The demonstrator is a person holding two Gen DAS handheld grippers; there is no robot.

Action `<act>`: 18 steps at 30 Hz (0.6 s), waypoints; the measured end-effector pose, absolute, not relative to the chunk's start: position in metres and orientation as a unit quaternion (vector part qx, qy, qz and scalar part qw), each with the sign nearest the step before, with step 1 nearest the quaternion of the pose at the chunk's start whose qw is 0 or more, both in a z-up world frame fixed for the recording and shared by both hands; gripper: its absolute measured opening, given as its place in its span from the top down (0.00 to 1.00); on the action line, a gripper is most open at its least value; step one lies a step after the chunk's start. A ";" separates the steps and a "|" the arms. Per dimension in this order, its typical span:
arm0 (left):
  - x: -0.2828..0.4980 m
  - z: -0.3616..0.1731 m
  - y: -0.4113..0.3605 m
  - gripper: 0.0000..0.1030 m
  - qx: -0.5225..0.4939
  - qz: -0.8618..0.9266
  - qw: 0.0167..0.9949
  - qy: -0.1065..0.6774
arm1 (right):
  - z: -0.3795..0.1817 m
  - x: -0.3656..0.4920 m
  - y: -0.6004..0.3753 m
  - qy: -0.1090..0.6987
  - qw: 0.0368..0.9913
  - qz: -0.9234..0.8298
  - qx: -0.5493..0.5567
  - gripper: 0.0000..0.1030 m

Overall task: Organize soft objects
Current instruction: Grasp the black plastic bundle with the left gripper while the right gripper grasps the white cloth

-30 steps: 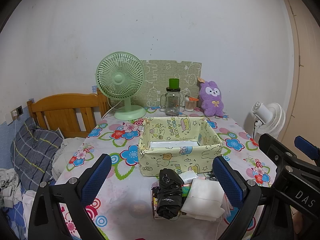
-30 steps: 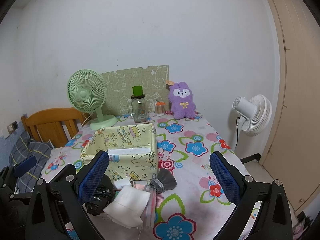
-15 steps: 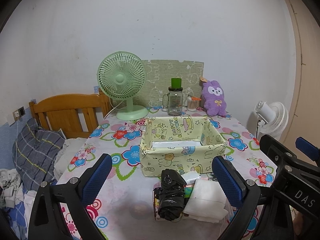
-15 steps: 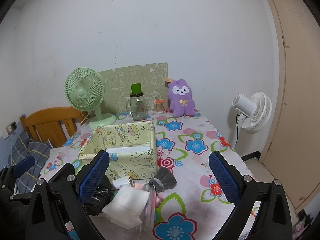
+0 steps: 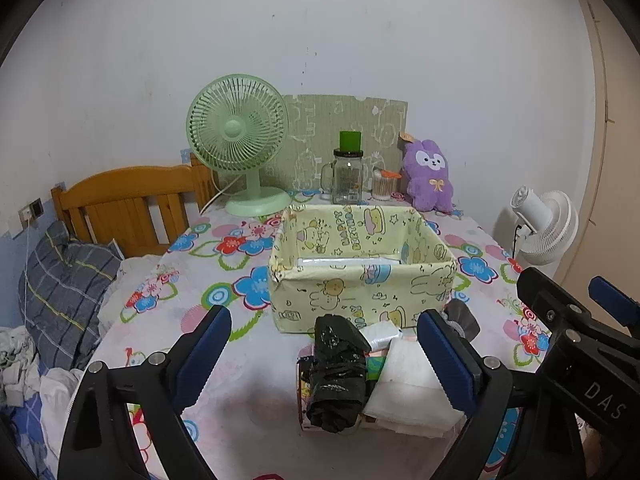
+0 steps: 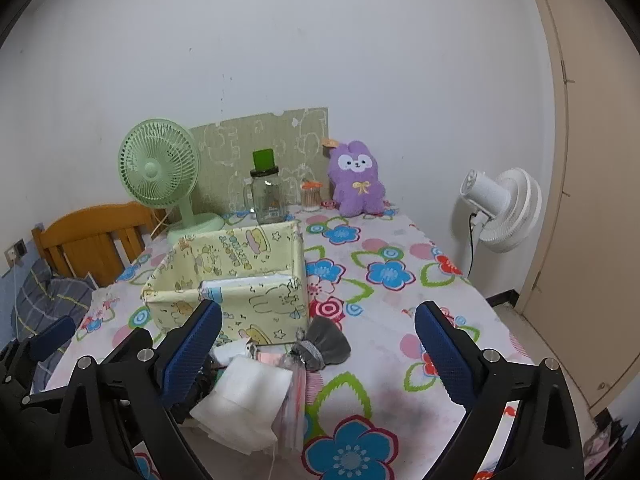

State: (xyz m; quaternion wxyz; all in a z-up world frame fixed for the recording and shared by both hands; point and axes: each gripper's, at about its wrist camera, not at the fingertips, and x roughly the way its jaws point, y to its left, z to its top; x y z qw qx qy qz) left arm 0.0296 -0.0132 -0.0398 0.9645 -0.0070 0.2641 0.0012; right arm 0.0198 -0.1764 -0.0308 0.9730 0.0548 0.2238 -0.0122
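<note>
Yellow fabric box (image 5: 362, 276) reads "HAPPY BIRTHDAY"; right gripper (image 6: 318, 354) marked "DAS"

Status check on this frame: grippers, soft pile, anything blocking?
Left gripper open, jaws just narrowing, astride black bundle. Right gripper open, empty. Yellow fabric box behind pile, path unobstructed.

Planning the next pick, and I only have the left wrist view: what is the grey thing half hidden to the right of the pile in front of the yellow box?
Observer: A grey drawstring pouch, lying on the tablecloth just off the yellow box's near corner.
Operator: Anything beyond the white pad?
Observer: Yes, a clear plastic bag lies against the right edge of the white pad.
Operator: Is the right claw free?
Observer: The right claw is open, with nothing gripped.
</note>
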 end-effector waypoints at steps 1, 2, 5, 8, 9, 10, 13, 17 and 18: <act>0.030 -0.042 -0.013 0.08 -0.006 0.001 0.964 0.266 | -0.033 0.021 -0.176 0.227 0.972 -0.010 0.054 0.05; 0.031 -0.044 -0.014 0.09 -0.005 0.002 0.963 0.268 | -0.035 0.022 -0.174 0.229 0.972 -0.009 0.052 0.05; 0.034 -0.052 -0.016 0.12 0.003 0.009 0.961 0.275 | -0.043 0.026 -0.170 0.239 0.970 -0.008 0.047 0.05; 0.035 -0.058 -0.018 0.15 0.010 0.014 0.960 0.280 | -0.051 0.030 -0.167 0.250 0.967 -0.006 0.049 0.05; 0.037 -0.060 -0.017 0.15 0.008 0.011 0.959 0.284 | -0.054 0.032 -0.166 0.254 0.966 -0.005 0.051 0.05; 0.038 -0.062 -0.016 0.15 0.005 0.009 0.958 0.287 | -0.056 0.033 -0.166 0.257 0.965 -0.003 0.054 0.05; 0.042 -0.070 -0.015 0.15 0.002 0.007 0.955 0.297 | -0.062 0.036 -0.163 0.265 0.963 -0.001 0.054 0.06; 0.047 -0.079 -0.014 0.16 0.001 0.006 0.951 0.308 | -0.071 0.043 -0.161 0.279 0.958 -0.002 0.057 0.07; 0.049 -0.081 -0.014 0.17 0.000 0.005 0.950 0.312 | -0.074 0.044 -0.161 0.284 0.957 -0.002 0.059 0.07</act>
